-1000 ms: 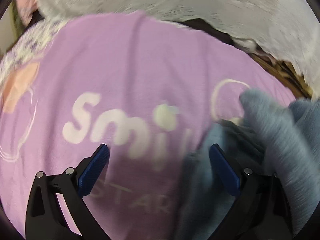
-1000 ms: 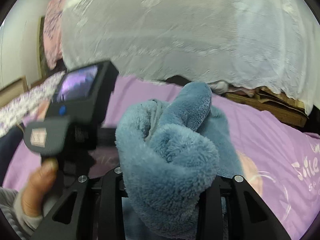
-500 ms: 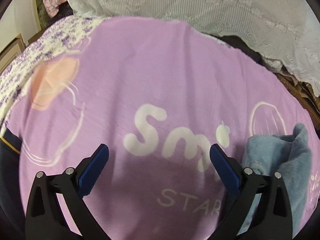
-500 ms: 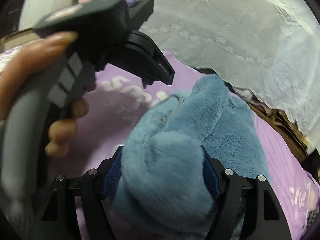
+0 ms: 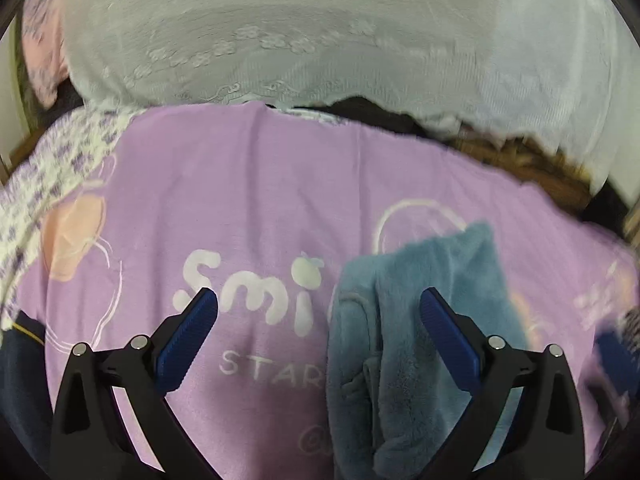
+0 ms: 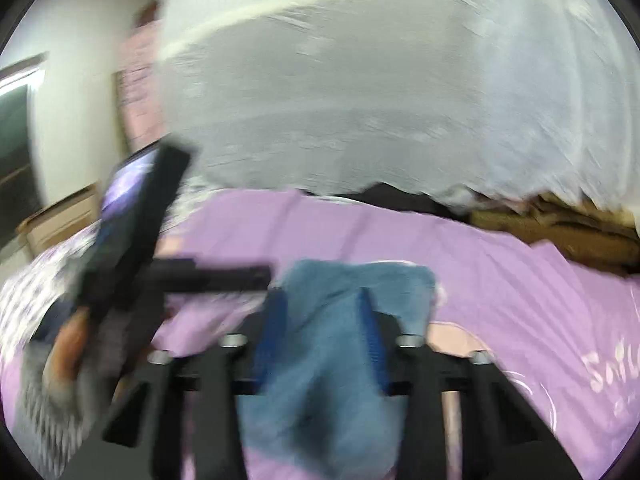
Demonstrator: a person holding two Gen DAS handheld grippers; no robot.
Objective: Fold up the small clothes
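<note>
Fluffy blue fleece garment (image 5: 420, 320), bunched in soft folds on purple blanket (image 5: 260, 184); pinched between closing right gripper (image 6: 322, 320) pads; left gripper (image 5: 318, 312) fingers spread wide, empty.

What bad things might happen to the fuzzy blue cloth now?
The right gripper is closing on the fluffy blue fleece garment, but only one bunched part sits between its blue pads, so the rest might slip or sag unevenly. The left gripper is open and holds nothing, so the fold may fall apart. The garment could also drag and wrinkle the purple printed blanket.
</note>
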